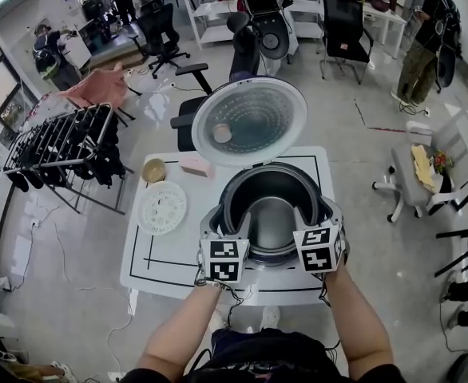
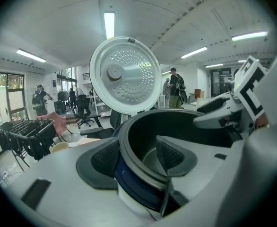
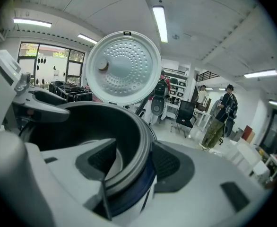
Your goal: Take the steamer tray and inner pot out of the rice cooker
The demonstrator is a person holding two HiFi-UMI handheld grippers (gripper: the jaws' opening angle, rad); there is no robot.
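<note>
The rice cooker [image 1: 220, 191] stands on the white surface [image 1: 170, 262] with its lid [image 1: 248, 122] swung up and back, the perforated inner face turned toward the person; the inner pot [image 1: 270, 214] sits inside the cooker, dark-walled, with a shiny bottom and nothing in it. The steamer tray [image 1: 162, 207], a white round piece dotted with small holes, lies flat on the surface to the left of the cooker, apart from it; a small bowl [image 1: 154, 170] stands just behind the tray.

The left claw [image 2: 137, 156] is released, its jaws apart and astride the near left part of the pot's rim: one pad lies outside by the blue body, the other hangs inside the pot with a gap showing between it and the wall. The right claw [image 3: 134, 161] is likewise released and astride the near right part of the rim; its outer pad lies close against the outside, its inner pad stands clear of the wall. Both claws point slightly downward, side by side.
</note>
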